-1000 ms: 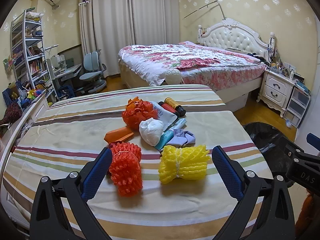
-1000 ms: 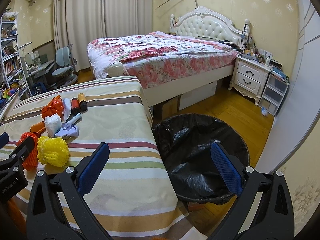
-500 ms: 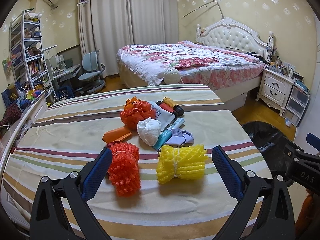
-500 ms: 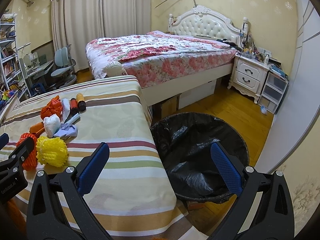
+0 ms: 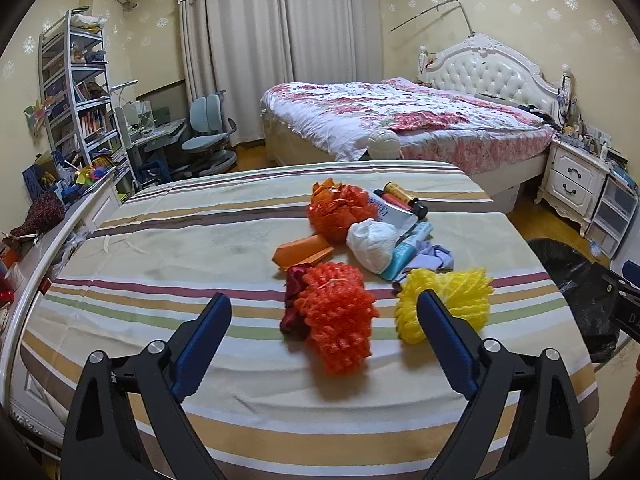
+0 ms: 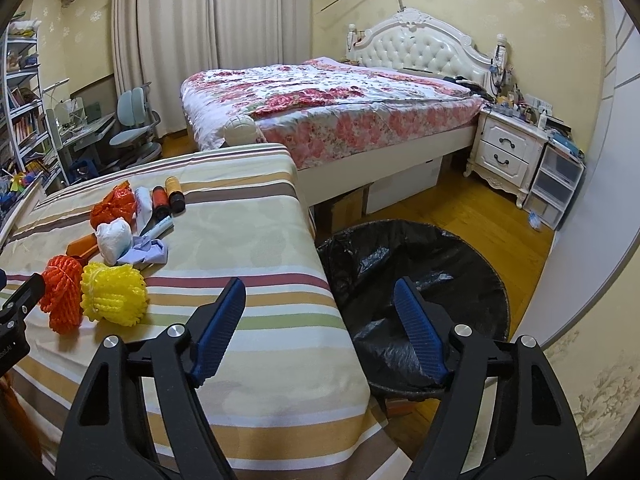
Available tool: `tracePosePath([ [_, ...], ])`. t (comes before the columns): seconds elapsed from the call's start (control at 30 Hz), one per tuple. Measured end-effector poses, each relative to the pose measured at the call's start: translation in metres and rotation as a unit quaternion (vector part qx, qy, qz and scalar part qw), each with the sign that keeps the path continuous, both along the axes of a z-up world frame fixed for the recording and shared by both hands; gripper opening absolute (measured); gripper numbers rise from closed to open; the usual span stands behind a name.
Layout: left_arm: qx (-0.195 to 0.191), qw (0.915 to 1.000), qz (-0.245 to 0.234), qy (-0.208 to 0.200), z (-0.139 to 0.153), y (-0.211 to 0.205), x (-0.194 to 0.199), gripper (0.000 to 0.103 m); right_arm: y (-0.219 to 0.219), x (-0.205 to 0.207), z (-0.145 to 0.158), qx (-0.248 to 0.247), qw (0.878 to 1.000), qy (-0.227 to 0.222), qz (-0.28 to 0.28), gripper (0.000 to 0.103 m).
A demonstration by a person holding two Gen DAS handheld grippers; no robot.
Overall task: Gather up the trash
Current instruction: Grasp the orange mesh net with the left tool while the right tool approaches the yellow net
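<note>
Trash lies on a striped table [image 5: 200, 240]: an orange foam net [image 5: 334, 316], a yellow foam net [image 5: 448, 300], a white crumpled wad [image 5: 372, 244], an orange mesh bag [image 5: 340, 212], an orange wrapper [image 5: 304, 254], tubes and small bottles [image 5: 400, 200]. My left gripper [image 5: 324, 320] is open, with the orange net between its fingers. My right gripper [image 6: 320, 308] is open and empty above the table's right edge, beside a bin with a black liner [image 6: 420, 280]. The nets show in the right wrist view too [image 6: 112, 294].
A bed [image 5: 400, 120] stands beyond the table, a white nightstand [image 5: 576, 184] to its right. Shelves [image 5: 80, 100], a desk and a chair [image 5: 208, 136] stand at the left. The bin stands on wood floor right of the table.
My left gripper has shifted left, from straddling both nets to centring on the orange one. My right gripper has narrowed its opening and stays over the table edge.
</note>
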State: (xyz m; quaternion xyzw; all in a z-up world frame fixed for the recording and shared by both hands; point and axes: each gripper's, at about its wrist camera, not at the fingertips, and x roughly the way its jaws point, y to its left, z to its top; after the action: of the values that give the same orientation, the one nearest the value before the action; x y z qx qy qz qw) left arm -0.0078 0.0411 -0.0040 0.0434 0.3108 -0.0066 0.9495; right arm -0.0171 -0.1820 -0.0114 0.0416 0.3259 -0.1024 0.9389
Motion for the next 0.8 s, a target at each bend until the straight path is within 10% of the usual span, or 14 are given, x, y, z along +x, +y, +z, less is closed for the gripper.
tracePosePath([
  [0.07, -0.007, 0.9999, 0.002, 0.010, -0.002, 0.011, 0.002, 0.075, 0.007, 0.003, 0.001, 0.002, 1.000, 0.004, 0.007, 0.075],
  [0.63, 0.010, 0.9996, -0.014, 0.022, -0.012, -0.001, 0.020, 0.080, 0.028, 0.021, 0.013, 0.005, 0.999, 0.018, 0.033, 0.075],
  [0.8, 0.025, 0.9985, -0.026, 0.041, -0.024, -0.004, 0.024, 0.044, 0.033, 0.020, 0.013, 0.007, 0.999, 0.022, 0.038, 0.075],
])
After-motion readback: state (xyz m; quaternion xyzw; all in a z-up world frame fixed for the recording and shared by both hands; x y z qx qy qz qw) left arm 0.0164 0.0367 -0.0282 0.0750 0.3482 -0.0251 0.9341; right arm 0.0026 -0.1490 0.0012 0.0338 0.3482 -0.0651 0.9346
